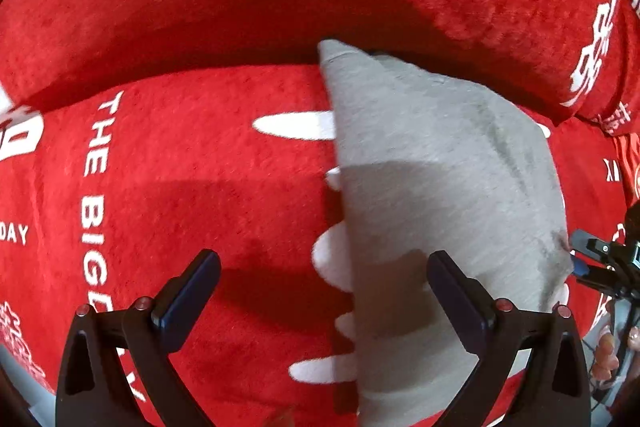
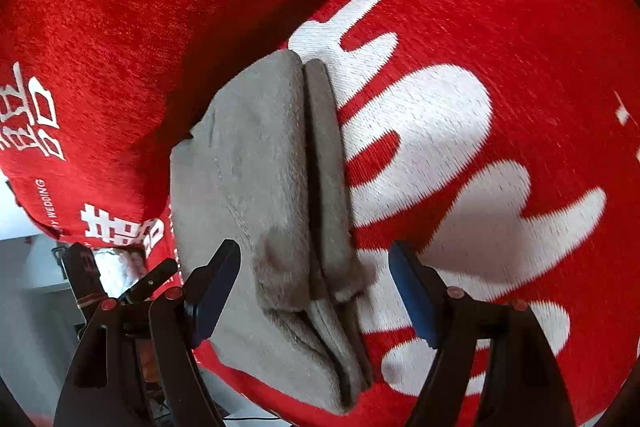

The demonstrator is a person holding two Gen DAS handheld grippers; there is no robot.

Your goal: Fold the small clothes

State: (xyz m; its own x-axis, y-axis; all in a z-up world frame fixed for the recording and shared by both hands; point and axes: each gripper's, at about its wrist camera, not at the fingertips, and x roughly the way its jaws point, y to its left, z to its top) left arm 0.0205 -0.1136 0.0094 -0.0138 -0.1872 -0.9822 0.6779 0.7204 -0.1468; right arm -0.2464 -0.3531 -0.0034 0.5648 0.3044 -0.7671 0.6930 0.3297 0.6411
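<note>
**Both jaws wide over a folded grey garment on a red throw**

A red plush throw (image 1: 192, 187) with white lettering covers the whole surface; what lies under it cannot be told. It rises into a padded back or bolster along the far side.

On it lies the grey garment (image 2: 264, 187), folded into a long narrow bundle. In the right wrist view its long axis runs near to far, almost in line with the fingers, and the stacked fold edges show along its right side.

The right hand-held gripper (image 2: 316, 287) stands open, empty, with the near end of the bundle lying between its pads, neither pad pressing on it. The left hand-held gripper (image 1: 324, 291) is also open and holds nothing; the garment's left edge runs between its fingers, so most of the cloth lies to its right.

I judge the right one better placed for the next pinch, since it straddles the bundle's near end.

The right view alone shows the layered edges and a puckered near end. The left view alone shows the flat top face, the far corner against the bolster, and the other tool at the garment's right edge.
</note>
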